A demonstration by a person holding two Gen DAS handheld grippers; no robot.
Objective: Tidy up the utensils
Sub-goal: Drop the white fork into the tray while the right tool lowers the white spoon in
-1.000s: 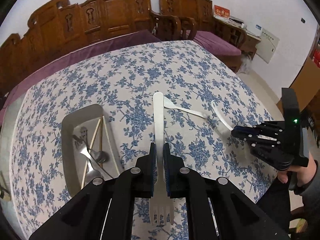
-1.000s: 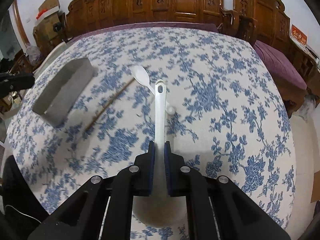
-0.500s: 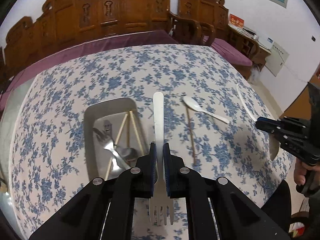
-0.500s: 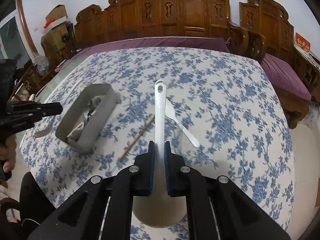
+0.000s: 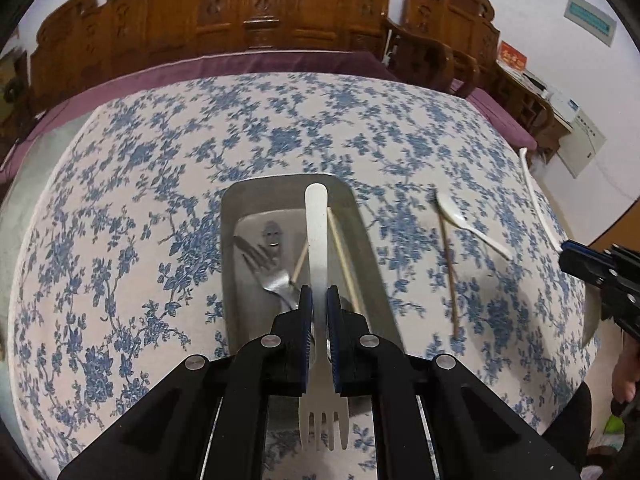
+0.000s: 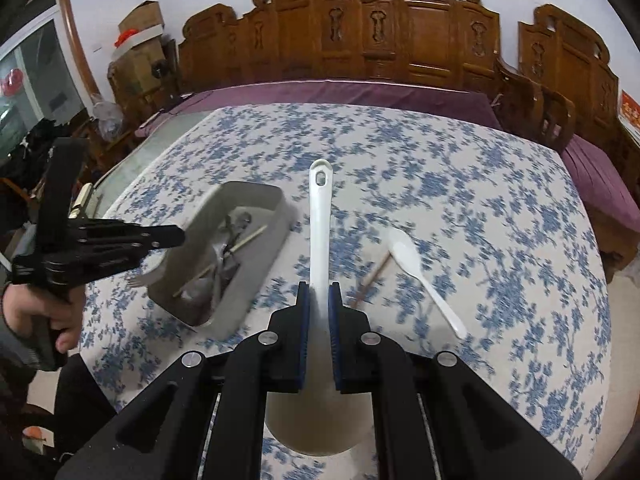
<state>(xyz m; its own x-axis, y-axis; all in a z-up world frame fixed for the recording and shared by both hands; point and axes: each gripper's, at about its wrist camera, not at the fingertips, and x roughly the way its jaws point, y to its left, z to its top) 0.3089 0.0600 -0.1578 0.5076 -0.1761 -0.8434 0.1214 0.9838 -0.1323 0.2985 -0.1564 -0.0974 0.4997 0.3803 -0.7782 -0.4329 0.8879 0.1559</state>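
Note:
My left gripper is shut on a white plastic fork, handle pointing forward over the metal tray, tines toward the camera. The tray holds a metal fork, a spoon and chopsticks. My right gripper is shut on a large white ladle, handle forward, bowl under the fingers. In the right wrist view the tray lies left of the ladle, with the left gripper at its near end. A white spoon and one chopstick lie on the cloth to the right.
The table carries a blue floral cloth. Carved wooden chairs with purple cushions ring the far side. The white spoon and loose chopstick lie between tray and right gripper. The table's near edge is close below both grippers.
My left gripper has swung left with the fork, from over the bare cloth to over the tray. My right gripper has lifted back with the ladle, so the tray came closer to centre.

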